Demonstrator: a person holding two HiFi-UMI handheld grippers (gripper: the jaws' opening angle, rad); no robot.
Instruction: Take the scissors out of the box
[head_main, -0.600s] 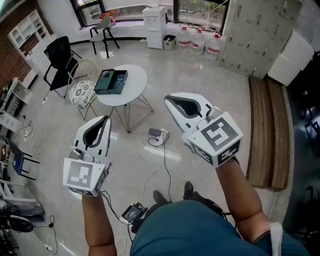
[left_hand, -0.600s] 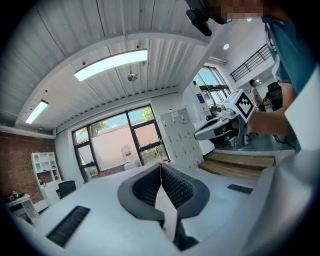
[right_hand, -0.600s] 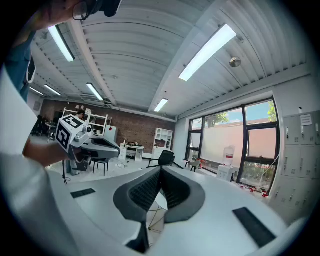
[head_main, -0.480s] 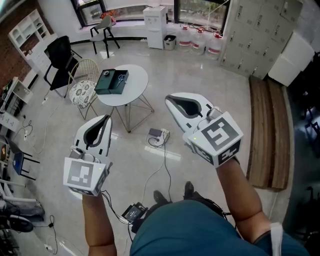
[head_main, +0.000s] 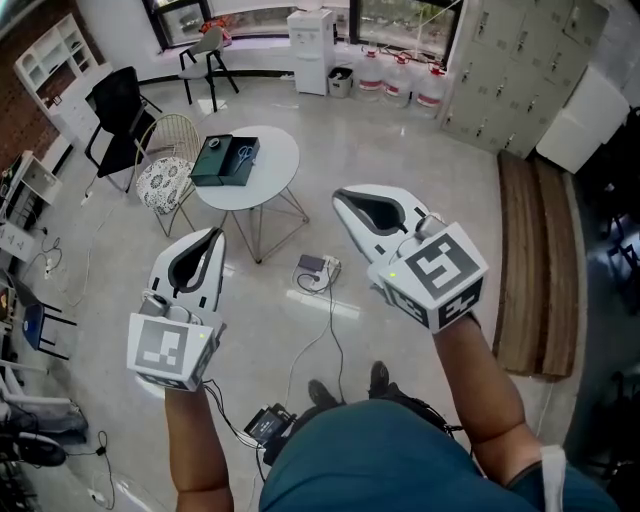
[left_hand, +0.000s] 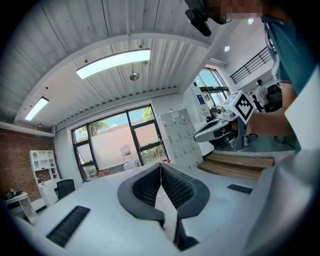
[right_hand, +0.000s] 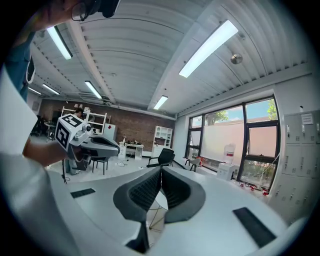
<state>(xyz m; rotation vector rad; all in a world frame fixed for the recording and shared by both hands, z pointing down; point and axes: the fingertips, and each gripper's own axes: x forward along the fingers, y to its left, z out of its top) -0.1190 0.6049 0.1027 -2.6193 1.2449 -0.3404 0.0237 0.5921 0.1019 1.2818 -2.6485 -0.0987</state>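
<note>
A dark green box (head_main: 224, 162) lies open on the round white table (head_main: 270, 175) far ahead, with the scissors (head_main: 244, 153) resting in it. My left gripper (head_main: 210, 237) is held well short of the table, above the floor, shut and empty. My right gripper (head_main: 338, 202) hovers to the right of the table, also shut with nothing in it. In the left gripper view the left gripper (left_hand: 160, 165) has its pads pressed together, and the right gripper (left_hand: 196, 137) shows at the right. In the right gripper view the right gripper (right_hand: 161, 170) is likewise shut, and the left gripper (right_hand: 118, 147) shows at the left.
A wire chair (head_main: 165, 177) with a patterned cushion stands left of the table, a black office chair (head_main: 115, 115) behind it. A power strip and cables (head_main: 315, 270) lie on the floor between the grippers. A wooden bench (head_main: 535, 260) runs along the right; water bottles (head_main: 398, 80) stand at the back.
The view has shifted a little, so the table and box appear slightly nearer and to the right. Both grippers have stayed shut and kept their places.
</note>
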